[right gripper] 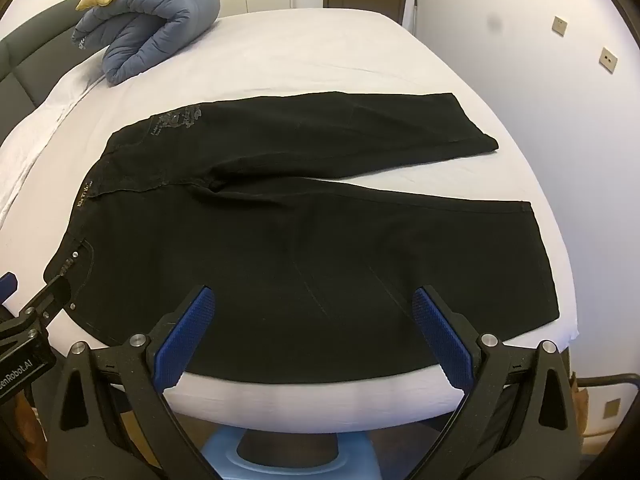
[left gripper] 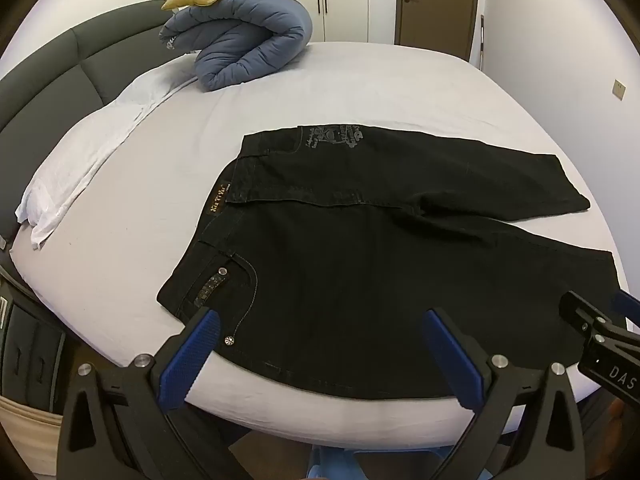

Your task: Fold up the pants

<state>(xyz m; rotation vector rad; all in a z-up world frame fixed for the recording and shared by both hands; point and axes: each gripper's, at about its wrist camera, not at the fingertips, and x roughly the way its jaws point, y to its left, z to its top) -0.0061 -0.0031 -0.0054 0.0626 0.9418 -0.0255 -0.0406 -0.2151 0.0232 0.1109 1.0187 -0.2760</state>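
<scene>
Left gripper (left gripper: pixel 320 332) fingers spread wide, holding nothing, over near waist edge of black pants (left gripper: pixel 360 272). Pants lie flat on white bed (left gripper: pixel 360 80), waistband left, legs spread right. Right gripper (right gripper: pixel 314 308) fingers spread wide, empty, above near leg. Rolled blue duvet (left gripper: pixel 248 48) back left.

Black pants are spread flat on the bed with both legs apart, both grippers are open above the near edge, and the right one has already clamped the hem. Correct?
Not quite. The right gripper has clamped nothing: the right wrist view shows its jaws wide apart above the black pants. The rest stands: pants spread flat on the bed, legs apart, left gripper open too.
</scene>
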